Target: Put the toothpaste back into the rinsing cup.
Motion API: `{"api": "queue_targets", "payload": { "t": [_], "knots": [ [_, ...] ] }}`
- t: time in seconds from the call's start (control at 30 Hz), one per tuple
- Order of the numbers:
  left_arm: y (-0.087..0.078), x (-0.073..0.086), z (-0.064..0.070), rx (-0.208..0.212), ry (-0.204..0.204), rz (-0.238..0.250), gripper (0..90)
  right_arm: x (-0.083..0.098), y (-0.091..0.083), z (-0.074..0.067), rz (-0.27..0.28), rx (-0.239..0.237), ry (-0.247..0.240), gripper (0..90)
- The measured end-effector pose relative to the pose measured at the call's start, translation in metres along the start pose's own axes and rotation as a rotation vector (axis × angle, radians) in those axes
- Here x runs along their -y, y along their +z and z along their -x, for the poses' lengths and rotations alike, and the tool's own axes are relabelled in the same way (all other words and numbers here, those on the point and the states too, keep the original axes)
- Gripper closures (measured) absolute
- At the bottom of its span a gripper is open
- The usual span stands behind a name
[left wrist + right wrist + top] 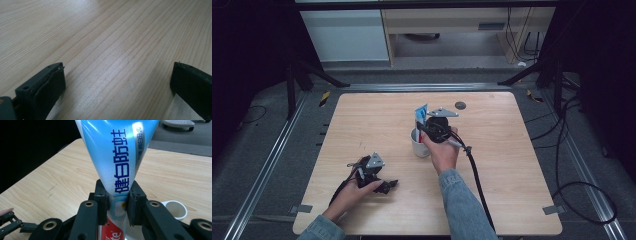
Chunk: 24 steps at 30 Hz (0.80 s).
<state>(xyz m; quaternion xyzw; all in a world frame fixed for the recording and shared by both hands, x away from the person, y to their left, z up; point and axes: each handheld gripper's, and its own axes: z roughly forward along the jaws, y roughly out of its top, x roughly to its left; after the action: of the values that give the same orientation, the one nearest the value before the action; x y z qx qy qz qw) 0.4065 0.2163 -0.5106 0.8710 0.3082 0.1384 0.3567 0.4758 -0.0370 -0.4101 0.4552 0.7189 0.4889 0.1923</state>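
**Toothpaste Tube Over the Cup**

The right gripper (117,202) was pinching a blue and white toothpaste tube (117,162). Its two black jaws pressed on the lower part of the tube, one on each side. The tube stood up tall, with its flat wide end on top. From above, the tube (420,114) sat right over a white cup (418,145) near the middle of the wooden table (512,200). I could not tell if the bottom of the tube was already inside the cup.

The left gripper (379,184) rested low on the table, close to the person's side. Its jaws were spread wide with nothing between them, just bare wood.

What could go wrong? The tube is smooth and squishy, so it might slip down or lean over if the jaws let go too soon. The tube could also bump the rim and tip the cup, because no hand was holding the cup. A hard squeeze might push paste out.
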Motion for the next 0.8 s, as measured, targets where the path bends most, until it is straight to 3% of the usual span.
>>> {"api": "queue_targets", "payload": {
  "t": [0.8],
  "knots": [
    [0.0,0.0,0.0,0.0,0.0,0.0,0.0,0.0,0.001,0.013,-0.009,-0.008,0.05,71.4]
  ]
}}
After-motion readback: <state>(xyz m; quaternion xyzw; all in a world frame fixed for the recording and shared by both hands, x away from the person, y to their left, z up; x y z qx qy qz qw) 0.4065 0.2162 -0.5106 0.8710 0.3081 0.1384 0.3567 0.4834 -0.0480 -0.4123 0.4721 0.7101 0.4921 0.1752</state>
